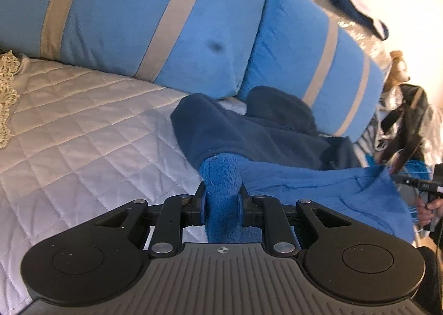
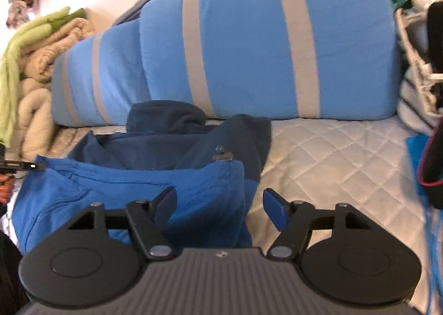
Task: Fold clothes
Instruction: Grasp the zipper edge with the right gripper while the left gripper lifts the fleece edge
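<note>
Two garments [image 1: 318, 184], one pinched by left hand-held gripper [image 1: 221, 198].

A garment [image 1: 318, 184] lies on the quilt [image 1: 83, 126], overlapping a second garment [image 1: 249, 132] behind it. Behind both, two cushions [image 2: 249, 46] stand side by side on the quilt. In the right wrist view, blankets [image 2: 33, 65] are piled left of the cushions.

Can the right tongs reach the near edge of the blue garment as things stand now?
Probably yes. The right tongs stand open just over the blue garment, whose edge lies between the fingers, and nothing blocks the way. The left tongs grip another part.
</note>
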`<action>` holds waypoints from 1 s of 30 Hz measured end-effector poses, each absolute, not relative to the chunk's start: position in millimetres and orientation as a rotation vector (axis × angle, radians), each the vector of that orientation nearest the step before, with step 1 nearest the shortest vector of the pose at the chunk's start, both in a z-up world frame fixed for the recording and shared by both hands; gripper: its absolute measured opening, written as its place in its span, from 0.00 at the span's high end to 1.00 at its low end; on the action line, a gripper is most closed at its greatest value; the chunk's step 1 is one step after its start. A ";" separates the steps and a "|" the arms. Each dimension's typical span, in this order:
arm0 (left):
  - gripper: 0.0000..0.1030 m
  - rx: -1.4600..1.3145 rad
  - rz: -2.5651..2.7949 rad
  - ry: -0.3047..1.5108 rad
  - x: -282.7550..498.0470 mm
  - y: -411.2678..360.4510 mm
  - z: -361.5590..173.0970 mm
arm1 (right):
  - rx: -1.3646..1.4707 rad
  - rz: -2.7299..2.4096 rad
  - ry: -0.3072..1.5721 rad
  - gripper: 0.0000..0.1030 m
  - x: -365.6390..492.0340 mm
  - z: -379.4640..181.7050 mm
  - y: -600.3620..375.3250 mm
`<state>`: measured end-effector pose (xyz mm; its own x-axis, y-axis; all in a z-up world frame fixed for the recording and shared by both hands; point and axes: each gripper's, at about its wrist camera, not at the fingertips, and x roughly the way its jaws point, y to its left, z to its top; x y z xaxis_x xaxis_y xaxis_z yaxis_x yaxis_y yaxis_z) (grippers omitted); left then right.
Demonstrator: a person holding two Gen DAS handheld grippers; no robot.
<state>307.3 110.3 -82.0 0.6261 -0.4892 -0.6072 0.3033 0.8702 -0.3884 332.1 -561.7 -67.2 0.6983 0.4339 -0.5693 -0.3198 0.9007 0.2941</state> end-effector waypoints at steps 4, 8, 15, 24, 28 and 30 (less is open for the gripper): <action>0.81 -0.261 -0.447 0.779 308.7 110.6 -82.9 | 0.198 0.516 0.685 0.33 353.2 -83.8 -562.1; 0.81 -0.266 -0.439 0.770 305.0 110.7 -79.3 | 0.251 0.556 0.682 0.72 362.0 -92.7 -563.0; 0.81 -0.257 -0.455 0.684 291.4 105.2 -38.2 | 0.257 0.528 0.585 0.86 344.4 -56.2 -564.1; 0.81 -0.140 -0.422 0.553 302.5 76.6 18.4 | 0.188 0.434 0.510 0.86 343.0 -7.9 -555.7; 0.81 -0.030 -0.381 0.538 317.4 57.8 23.8 | 0.130 0.360 0.514 0.86 355.5 1.9 -543.6; 0.81 0.022 -0.356 0.539 327.8 49.3 22.5 | 0.101 0.323 0.516 0.86 361.8 6.6 -537.5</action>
